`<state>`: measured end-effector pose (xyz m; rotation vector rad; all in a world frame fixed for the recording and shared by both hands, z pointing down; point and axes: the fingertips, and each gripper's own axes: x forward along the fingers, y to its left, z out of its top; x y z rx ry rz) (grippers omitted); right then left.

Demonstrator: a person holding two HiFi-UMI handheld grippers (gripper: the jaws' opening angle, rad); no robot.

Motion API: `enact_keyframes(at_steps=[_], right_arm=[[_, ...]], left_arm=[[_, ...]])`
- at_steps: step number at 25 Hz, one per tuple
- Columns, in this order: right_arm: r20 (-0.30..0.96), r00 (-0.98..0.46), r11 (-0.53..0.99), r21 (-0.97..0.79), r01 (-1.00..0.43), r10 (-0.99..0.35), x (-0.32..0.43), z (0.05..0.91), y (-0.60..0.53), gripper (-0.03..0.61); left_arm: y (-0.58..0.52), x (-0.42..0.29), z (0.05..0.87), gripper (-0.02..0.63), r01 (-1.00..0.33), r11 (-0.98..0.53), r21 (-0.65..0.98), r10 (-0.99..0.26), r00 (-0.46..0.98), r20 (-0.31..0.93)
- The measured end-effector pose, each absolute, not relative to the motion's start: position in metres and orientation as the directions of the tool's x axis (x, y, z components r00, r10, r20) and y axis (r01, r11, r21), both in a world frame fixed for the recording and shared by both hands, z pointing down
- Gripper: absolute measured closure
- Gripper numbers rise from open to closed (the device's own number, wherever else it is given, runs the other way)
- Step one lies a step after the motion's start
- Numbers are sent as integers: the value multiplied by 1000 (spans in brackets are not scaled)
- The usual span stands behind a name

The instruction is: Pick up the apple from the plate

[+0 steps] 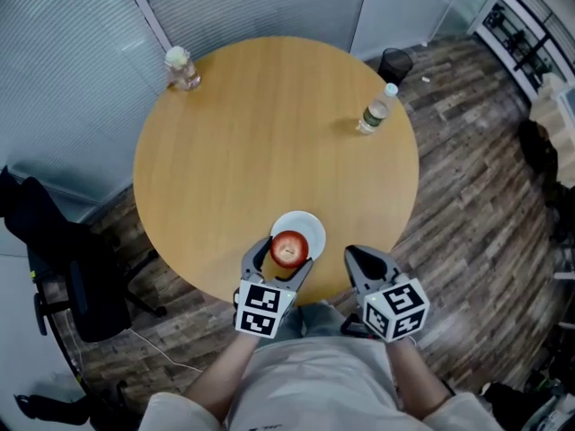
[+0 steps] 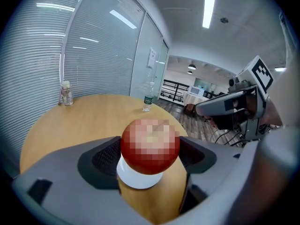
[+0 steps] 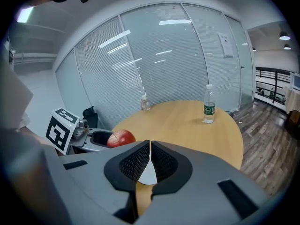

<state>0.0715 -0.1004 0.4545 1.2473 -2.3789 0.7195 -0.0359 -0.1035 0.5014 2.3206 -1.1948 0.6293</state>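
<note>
Left gripper pinches the apple by its sides over the near rim of the white plate, seemingly a hold for lifting straight up; right gripper, jaws pressed together and empty, waits beside the plate, out of the way.

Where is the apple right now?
Head view: the apple is gripped by the left hand-held gripper at the near-left rim of the white plate on the table.
</note>
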Motion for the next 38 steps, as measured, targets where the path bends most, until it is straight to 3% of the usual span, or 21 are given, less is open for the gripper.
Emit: enact_keyframes(at_steps=[14, 38], right_arm=[[452, -534, 499, -205, -842, -715, 74, 413, -115, 546], [397, -578, 550, -195, -812, -713, 78, 387, -111, 548]], left_arm=[[-102, -38, 443, 227, -823, -538, 181, -663, 546, 512], [-99, -38, 417, 227, -831, -514, 212, -696, 549, 463]])
